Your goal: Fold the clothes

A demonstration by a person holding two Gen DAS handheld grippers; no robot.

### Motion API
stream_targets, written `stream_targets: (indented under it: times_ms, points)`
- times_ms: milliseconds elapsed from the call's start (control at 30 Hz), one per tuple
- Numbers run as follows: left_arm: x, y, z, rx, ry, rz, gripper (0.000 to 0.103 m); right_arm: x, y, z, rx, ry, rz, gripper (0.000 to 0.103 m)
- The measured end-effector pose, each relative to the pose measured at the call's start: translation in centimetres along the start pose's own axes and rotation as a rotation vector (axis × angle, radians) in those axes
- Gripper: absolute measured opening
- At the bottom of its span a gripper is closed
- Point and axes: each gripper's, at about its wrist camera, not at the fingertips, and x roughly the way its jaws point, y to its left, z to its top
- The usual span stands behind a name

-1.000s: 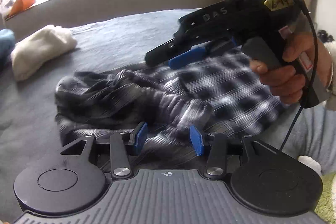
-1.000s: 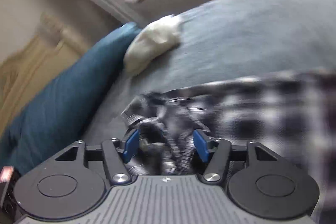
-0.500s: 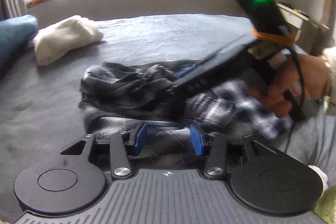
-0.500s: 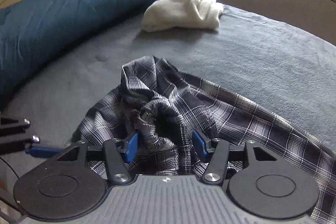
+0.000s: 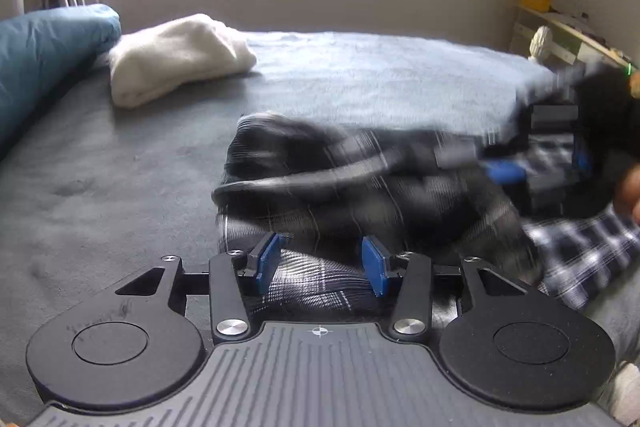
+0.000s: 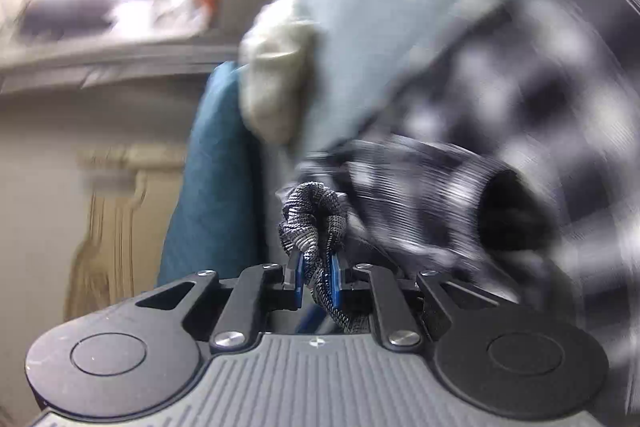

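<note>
Sprawling across the grey blanket-covered bed (image 5: 360, 75), the crumpled black-and-white plaid shirt (image 5: 328, 283) is lying bunched rather than flat, its long axis running left to right, straight ahead of the left gripper (image 5: 322, 263). That gripper's blue-padded jaws are standing spread, straddling the near edge of the cloth. The right gripper (image 6: 316, 273), tilted and blurred, is pinching a bunched fold of the shirt tightly at its right end.
</note>
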Motion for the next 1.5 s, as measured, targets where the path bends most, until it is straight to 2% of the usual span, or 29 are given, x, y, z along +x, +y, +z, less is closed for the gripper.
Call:
stream_targets:
  times_ms: [67, 167, 300, 367, 467, 567, 633, 767, 1067, 1167, 1367, 1500]
  points:
    - [0.3, -0.2, -0.2, 0.007, 0.006, -0.007, 0.045, -0.8, -1.6, 0.7, 0.169, 0.001, 0.061, 0.014]
    - [0.5, -0.5, -0.4, 0.026, 0.015, -0.015, 0.045, -1.8, -1.2, 0.5, 0.119, -0.034, 0.093, 0.014]
    - [1.0, -1.0, -0.7, 0.053, 0.037, -0.02, 0.045, -2.8, -0.2, 0.3, -0.079, -0.128, -0.088, 0.014]
    - [1.0, -1.4, -1.0, 0.068, 0.038, -0.02, 0.045, -3.0, -0.1, 0.1, -0.106, -0.135, -0.09, 0.014]
    - [1.3, -1.6, -1.2, 0.085, 0.05, -0.019, 0.046, -2.8, 0.9, -0.4, -0.207, -0.141, -0.144, 0.017]
    - [1.4, -1.8, -1.4, 0.089, 0.062, -0.021, 0.047, -2.7, 1.4, -1.0, -0.289, -0.156, -0.208, 0.031]
    - [1.2, -1.8, -1.5, 0.084, 0.061, -0.026, 0.048, -2.7, 1.7, -1.4, -0.343, -0.166, -0.25, 0.048]
    - [1.1, -1.8, -1.5, 0.078, 0.064, -0.024, 0.048, -2.6, 2.4, -2.3, -0.452, -0.186, -0.335, 0.052]
    - [1.1, -2.2, -1.6, 0.095, 0.074, -0.009, 0.048, -2.2, 0.6, -0.8, -0.325, -0.112, -0.252, 0.055]
    - [1.2, -2.2, -1.6, 0.095, 0.076, -0.007, 0.048, -2.3, 0.7, -0.8, -0.329, -0.092, -0.218, 0.054]
    - [1.1, -2.1, -1.7, 0.092, 0.074, -0.009, 0.048, -1.9, 0.0, 0.1, -0.259, -0.056, -0.202, 0.053]
    - [1.2, -2.0, -1.7, 0.09, 0.076, -0.012, 0.048, -1.3, 0.4, 0.5, -0.27, -0.036, -0.21, 0.053]
